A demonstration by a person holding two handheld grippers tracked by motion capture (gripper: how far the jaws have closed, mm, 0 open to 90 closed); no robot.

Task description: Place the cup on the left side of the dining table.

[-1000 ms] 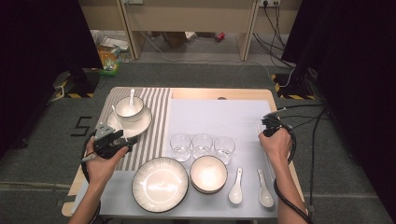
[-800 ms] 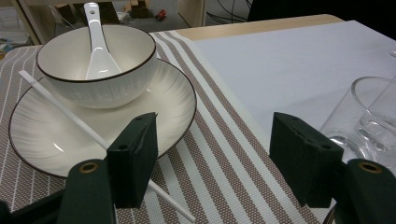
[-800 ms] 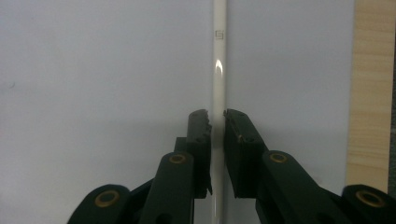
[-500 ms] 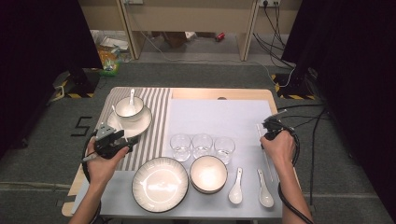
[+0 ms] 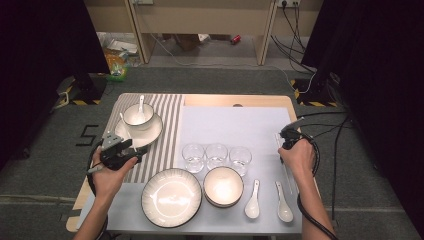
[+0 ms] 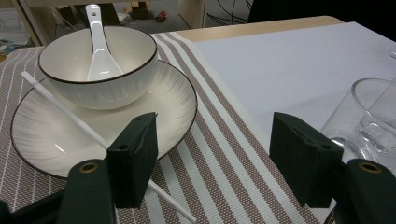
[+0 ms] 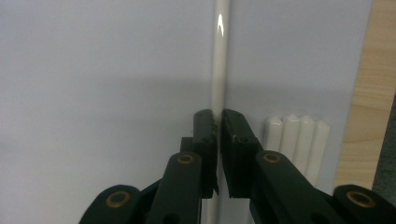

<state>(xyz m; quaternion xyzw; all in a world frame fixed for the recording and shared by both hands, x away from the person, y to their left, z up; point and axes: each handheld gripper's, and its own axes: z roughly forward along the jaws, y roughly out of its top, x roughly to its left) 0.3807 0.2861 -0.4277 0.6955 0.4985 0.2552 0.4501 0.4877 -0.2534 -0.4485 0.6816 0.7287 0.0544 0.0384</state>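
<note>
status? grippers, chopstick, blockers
Right gripper shut on chopstick, more chopsticks beside. Left gripper open over striped mat. Nothing in the way.

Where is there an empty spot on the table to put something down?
The far half of the pale grey mat is bare, between the brown-striped placemat and the right gripper. The near side is crowded: three clear glasses, a large white plate, a white bowl and two white spoons.
</note>
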